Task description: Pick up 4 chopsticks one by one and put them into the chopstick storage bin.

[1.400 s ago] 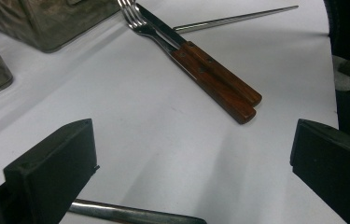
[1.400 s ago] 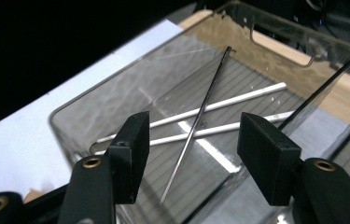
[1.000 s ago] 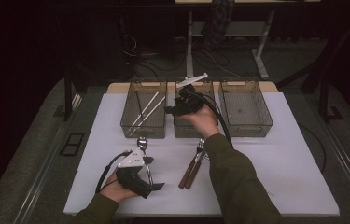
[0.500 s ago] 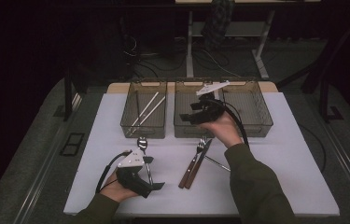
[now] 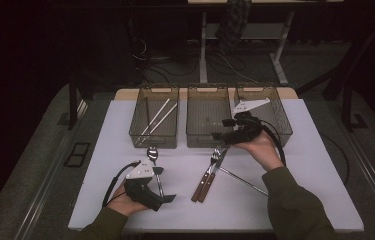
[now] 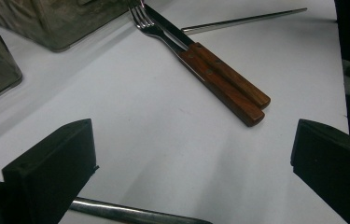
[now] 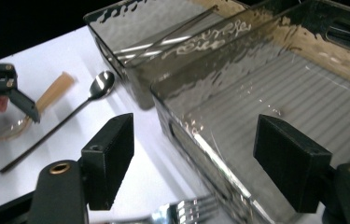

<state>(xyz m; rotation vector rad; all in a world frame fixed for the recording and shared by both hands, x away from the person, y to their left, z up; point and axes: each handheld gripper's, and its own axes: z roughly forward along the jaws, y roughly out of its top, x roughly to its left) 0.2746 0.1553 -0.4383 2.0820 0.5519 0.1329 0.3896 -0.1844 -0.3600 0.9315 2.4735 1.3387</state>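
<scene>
While fork (image 7: 182, 213) blurs at frame edge, right gripper (image 7: 196, 163) jaws empty, spoon (image 6: 130, 213) half cut off.

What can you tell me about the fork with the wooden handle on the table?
The fork has shiny metal prongs and a reddish-brown wooden handle with small rivets. It lies flat on the white table, pressed side by side against a matching knife, prongs pointing toward the clear bins. In the high view it sits just in front of the middle bin, near the right gripper, whose open jaws hold nothing. Behind the pair lies a thin metal rod.
</scene>
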